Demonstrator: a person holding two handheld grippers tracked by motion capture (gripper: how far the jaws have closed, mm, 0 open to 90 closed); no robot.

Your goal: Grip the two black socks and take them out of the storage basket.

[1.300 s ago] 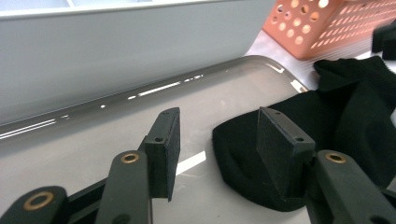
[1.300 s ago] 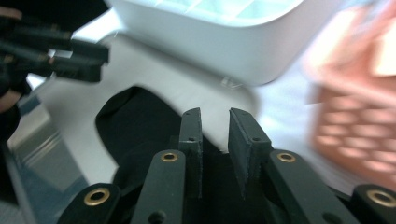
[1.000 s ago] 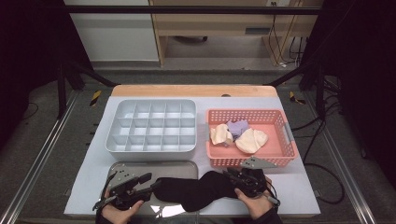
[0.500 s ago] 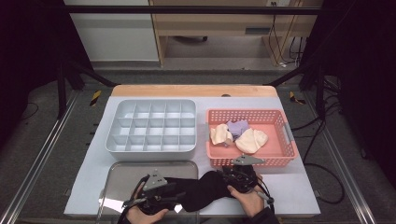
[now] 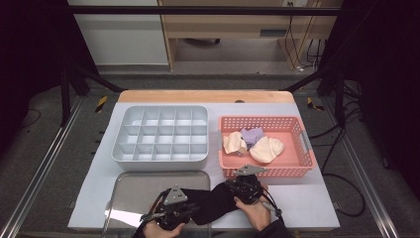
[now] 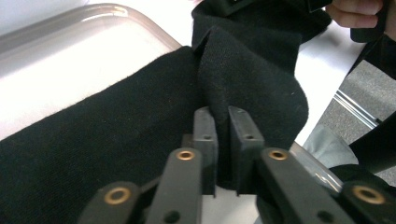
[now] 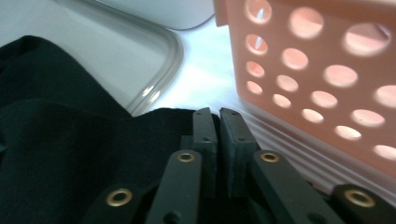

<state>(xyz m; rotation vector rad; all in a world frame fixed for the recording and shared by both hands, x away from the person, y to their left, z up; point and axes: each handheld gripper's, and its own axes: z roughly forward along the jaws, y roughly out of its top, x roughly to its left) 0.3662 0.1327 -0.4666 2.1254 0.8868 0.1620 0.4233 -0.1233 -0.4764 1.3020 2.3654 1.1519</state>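
A black sock (image 5: 213,203) lies across the right end of the metal tray (image 5: 133,186) and the white table top. My left gripper (image 5: 174,210) is shut on a raised fold of the sock (image 6: 233,74), which stands up between its jaws. My right gripper (image 5: 243,186) holds the sock's other end; its jaws are closed on the cloth edge (image 7: 154,121) right beside the pink basket (image 7: 317,70). A hand grips each tool at the table's front edge.
A grey compartment box (image 5: 162,136) stands behind the tray. The pink basket (image 5: 297,171) at the right holds cream and lilac cloth items (image 5: 255,144). A dark frame rail runs past each side of the table.
My left gripper has moved right along the front edge, from the tray's left part to the sock, and closed on a fold. The right gripper has stayed on the sock's right end.
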